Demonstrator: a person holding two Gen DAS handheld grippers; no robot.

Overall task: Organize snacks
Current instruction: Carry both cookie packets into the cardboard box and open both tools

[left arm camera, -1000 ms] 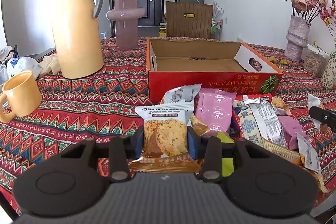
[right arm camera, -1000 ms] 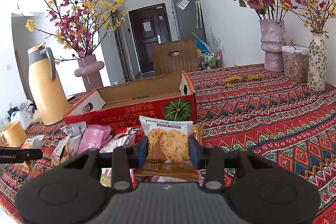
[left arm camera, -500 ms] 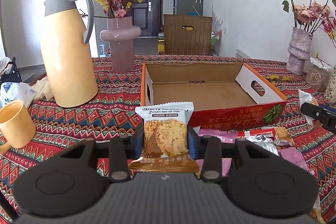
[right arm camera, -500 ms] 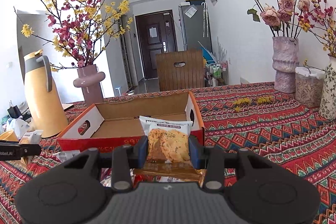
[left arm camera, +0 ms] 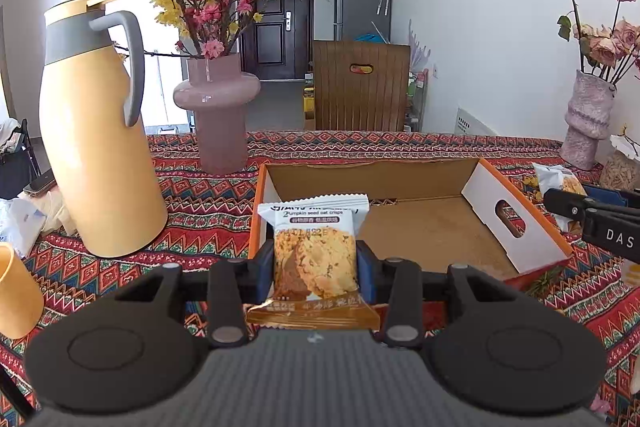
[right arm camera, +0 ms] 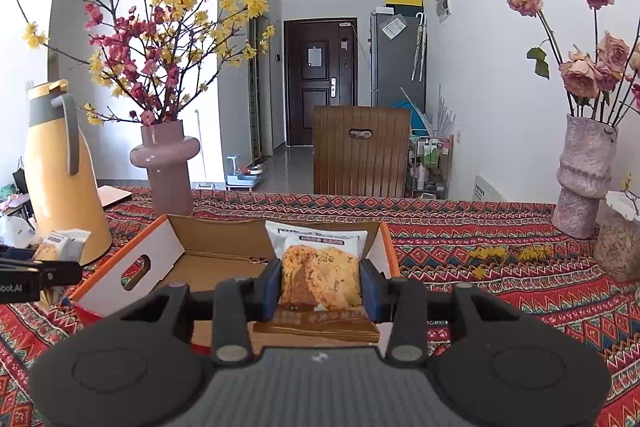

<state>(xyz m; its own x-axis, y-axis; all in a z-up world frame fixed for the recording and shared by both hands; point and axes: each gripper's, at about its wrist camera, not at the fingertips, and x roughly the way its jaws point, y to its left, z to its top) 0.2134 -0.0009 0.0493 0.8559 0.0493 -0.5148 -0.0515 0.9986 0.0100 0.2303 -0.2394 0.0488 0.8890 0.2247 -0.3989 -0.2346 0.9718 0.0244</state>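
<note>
With each packet pinched flat between blue pads, my left claw [left arm camera: 316, 273] holds a pumpkin seed oat crisps packet [left arm camera: 314, 255] at the cardboard box [left arm camera: 516, 247]'s left wall, and my right claw [right arm camera: 320, 285] pinches a matching cookie packet [right arm camera: 320, 277] over its right end, presumably for dropping inside. Only the left view shows the box floor bare.

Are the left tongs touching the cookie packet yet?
Touching. The left wrist view shows the left tongs with both blue pads pressed against the cookie packet's sides.
</note>
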